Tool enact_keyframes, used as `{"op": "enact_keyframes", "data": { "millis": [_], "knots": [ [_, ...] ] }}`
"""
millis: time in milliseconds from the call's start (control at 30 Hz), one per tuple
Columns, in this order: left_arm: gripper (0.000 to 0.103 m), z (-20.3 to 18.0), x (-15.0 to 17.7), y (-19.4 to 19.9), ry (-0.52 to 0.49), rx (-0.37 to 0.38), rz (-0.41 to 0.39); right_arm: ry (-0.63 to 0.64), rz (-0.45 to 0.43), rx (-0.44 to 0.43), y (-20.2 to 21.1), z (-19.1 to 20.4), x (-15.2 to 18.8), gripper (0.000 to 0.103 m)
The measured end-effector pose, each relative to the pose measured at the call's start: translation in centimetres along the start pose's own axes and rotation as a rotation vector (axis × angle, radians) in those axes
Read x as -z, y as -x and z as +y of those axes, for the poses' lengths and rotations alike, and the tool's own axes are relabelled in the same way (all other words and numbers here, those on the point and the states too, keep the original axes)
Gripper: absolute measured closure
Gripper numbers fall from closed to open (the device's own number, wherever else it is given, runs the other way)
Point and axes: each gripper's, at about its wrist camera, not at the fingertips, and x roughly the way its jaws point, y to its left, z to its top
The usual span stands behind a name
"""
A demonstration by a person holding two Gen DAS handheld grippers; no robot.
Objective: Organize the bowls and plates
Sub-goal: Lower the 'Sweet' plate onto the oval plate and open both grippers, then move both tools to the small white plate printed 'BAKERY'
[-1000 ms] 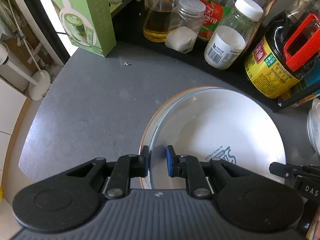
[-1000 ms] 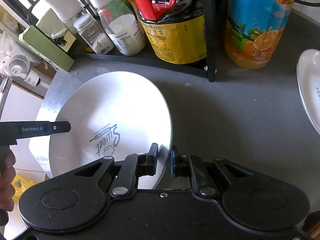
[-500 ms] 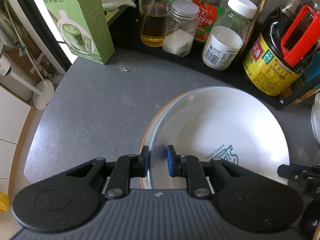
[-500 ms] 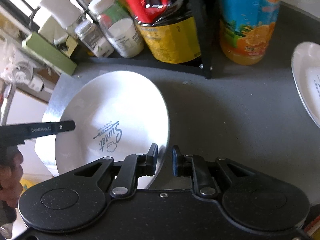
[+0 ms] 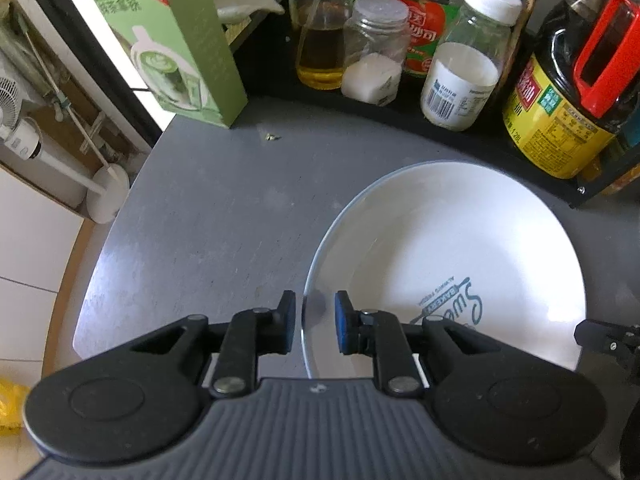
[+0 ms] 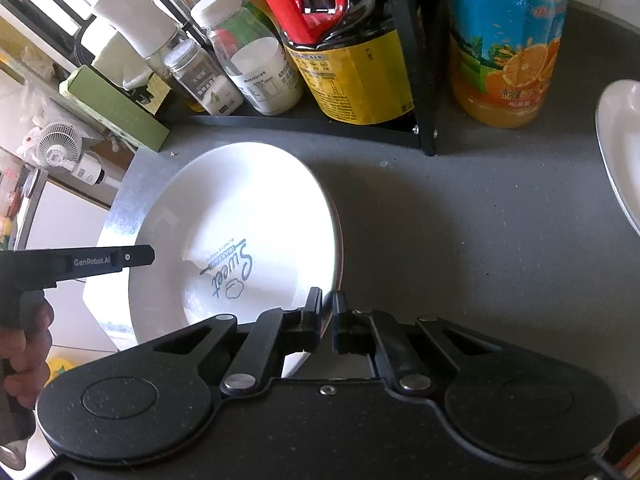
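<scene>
white second plate [image 6: 618, 148] shows only in right wrist view.

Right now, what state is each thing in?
white plate, rim between both grippers' jaws.
right gripper, jaws just closed further, shut on the white plate's rim.
left gripper, astride the rim, grip unclear.
white-capped bottle, capped, upright.
green box, standing.
second plate, lying on the counter.

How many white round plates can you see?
2: the printed white round plate on the left, another white plate at the right wrist view's right edge. One may hide underneath.
</scene>
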Motion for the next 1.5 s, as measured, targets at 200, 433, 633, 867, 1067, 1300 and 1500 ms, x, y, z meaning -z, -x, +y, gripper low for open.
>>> {"op": "enact_keyframes", "data": {
  "millis": [200,433,633,867,1067,1300,1500],
  "knots": [
    [0.078,-0.4,-0.5,1.2,0.012,-0.025,-0.012,-0.025,-0.011,0.0,0.7,-0.3,0.4,0.088],
    [0.044,-2.7,-1.0,3.1,-0.037,-0.041,-0.062,-0.035,-0.042,-0.029,2.3,-1.0,0.9,0.088],
    [0.035,-5.4,-0.5,4.0,-0.071,0.003,-0.063,-0.05,-0.075,-0.031,4.1,-2.8,1.1,0.077],
    [0.02,-9.0,0.0,5.4,-0.094,0.068,-0.076,-0.104,-0.129,-0.005,6.6,-6.4,2.1,0.053],
    [0.011,-12.8,0.9,6.7,-0.138,0.133,-0.117,-0.135,-0.183,0.034,9.1,-9.3,2.9,0.033],
    [0.009,-16.9,1.5,7.7,-0.18,0.176,-0.137,-0.162,-0.259,0.078,11.7,-11.9,3.9,0.015],
    [0.009,-20.0,1.6,8.5,-0.201,0.22,-0.164,-0.185,-0.303,0.115,13.3,-13.8,4.8,0.015]
  ]
}}
